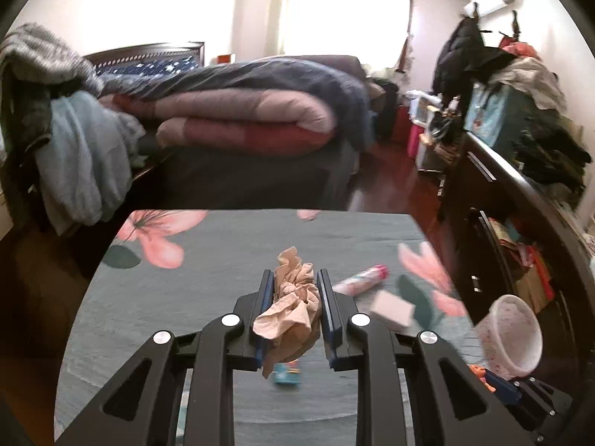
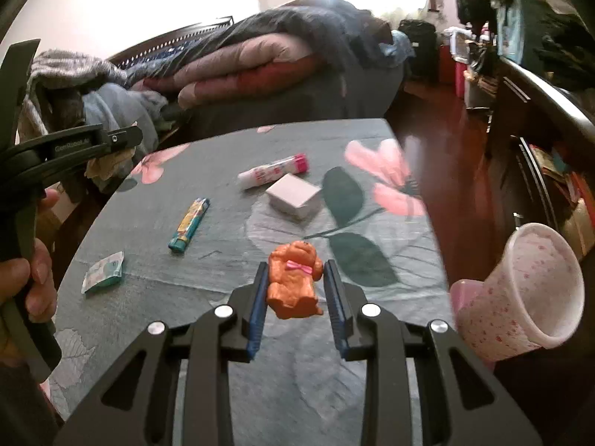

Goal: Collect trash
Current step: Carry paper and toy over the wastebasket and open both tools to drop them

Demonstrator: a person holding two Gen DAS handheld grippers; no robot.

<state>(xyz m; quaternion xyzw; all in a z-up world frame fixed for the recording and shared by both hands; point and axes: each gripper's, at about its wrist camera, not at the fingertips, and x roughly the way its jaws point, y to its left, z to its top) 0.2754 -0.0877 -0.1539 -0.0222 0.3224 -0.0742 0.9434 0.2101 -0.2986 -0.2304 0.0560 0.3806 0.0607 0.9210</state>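
Note:
My left gripper [image 1: 293, 278] is shut on a crumpled brown paper [image 1: 293, 301] and holds it above the teal floral table [image 1: 167, 316]. My right gripper [image 2: 295, 265] is shut on an orange toy dog [image 2: 293, 284] with a pink bow, also raised over the table [image 2: 297, 371]. On the cloth lie a pink-capped tube [image 2: 273, 171], a white box [image 2: 293, 195], a lighter [image 2: 189, 225] and a small green packet [image 2: 104, 271]. A pink-dotted cup-shaped bin [image 2: 520, 290] sits past the table's right edge with its mouth tilted towards me. It also shows in the left wrist view, the bin [image 1: 509, 334].
A person's hand [image 2: 33, 260] grips the left tool at the left side. Behind the table is a bed with folded quilts [image 1: 241, 119]. Clothes [image 1: 74, 156] hang at the left. A dark cabinet [image 1: 502, 200] piled with clothes runs along the right, beside red wooden floor [image 2: 446, 141].

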